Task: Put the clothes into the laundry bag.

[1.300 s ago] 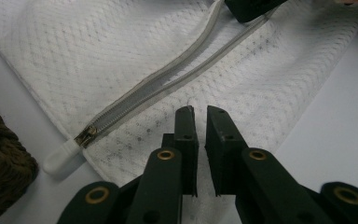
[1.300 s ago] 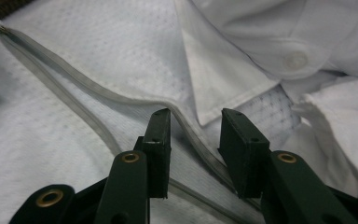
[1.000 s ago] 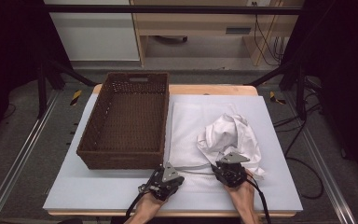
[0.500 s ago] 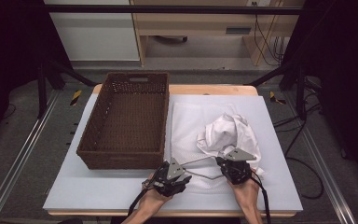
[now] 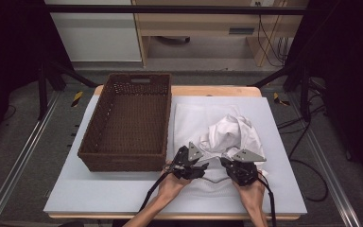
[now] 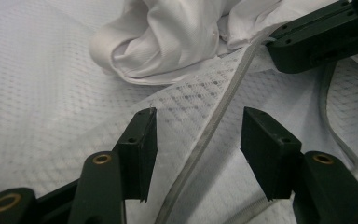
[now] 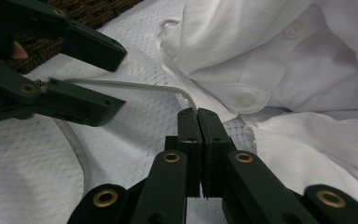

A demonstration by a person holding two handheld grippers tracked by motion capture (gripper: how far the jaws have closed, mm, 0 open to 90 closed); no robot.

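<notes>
Both forearms enter from the near table edge, hands level, grippers pointing away over the white mesh garment. Left gripper: jaws parted, just been opening, the garment's grey edge band running loose between them, untouched. Right gripper: jaws clenched, apparently pinching that band's end, though the contact is partly hidden. Crumpled white shirt lies on the mesh garment, beside the wicker basket. No legible labels.
</notes>
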